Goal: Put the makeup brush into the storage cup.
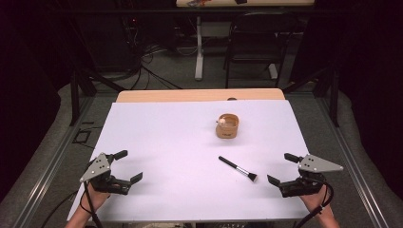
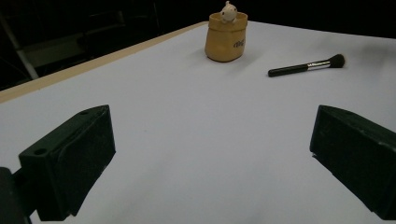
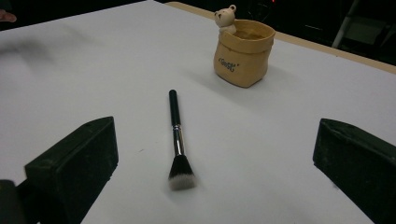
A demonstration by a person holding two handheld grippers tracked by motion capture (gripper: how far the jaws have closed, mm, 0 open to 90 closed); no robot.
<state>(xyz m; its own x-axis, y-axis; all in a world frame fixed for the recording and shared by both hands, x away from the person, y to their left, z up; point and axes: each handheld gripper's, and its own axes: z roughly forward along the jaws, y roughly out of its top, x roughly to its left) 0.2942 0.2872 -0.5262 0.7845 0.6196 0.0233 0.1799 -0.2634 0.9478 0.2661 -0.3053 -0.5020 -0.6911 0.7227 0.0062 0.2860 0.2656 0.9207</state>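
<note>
White sheet-covered table [image 1: 157, 142], pale wood edge showing along the far side: broad, flat and bare apart from two items. Plenty of open room on every side of them; near edge runs just under both hands, right edge not far beyond the right gripper.

Left gripper [image 1: 124, 166] at the near-left corner, jaws spread wide, nothing between them. Right gripper [image 1: 283, 168] at the near-right, jaws likewise wide apart and empty.

Tan sack-shaped ceramic cup with a small white bear on its rim [image 1: 227, 126] stands upright past mid-table, well clear of the edges. Judged rigid, breakable, glazed and so probably slick. Avoid knocking it.

Slim black-handled makeup brush with silver ferrule and dark, pale-tipped bristles [image 1: 237, 169] lies flat, near the right gripper, bristle end toward the person, apart from the cup. Judged very light; handle stiff, smooth, apt to roll or slip; bristles soft. Best hold: across the black handle [image 3: 173, 108] near the ferrule, coming down from above. A low-lying thin handle means the jaw tips must nearly touch the sheet.
</note>
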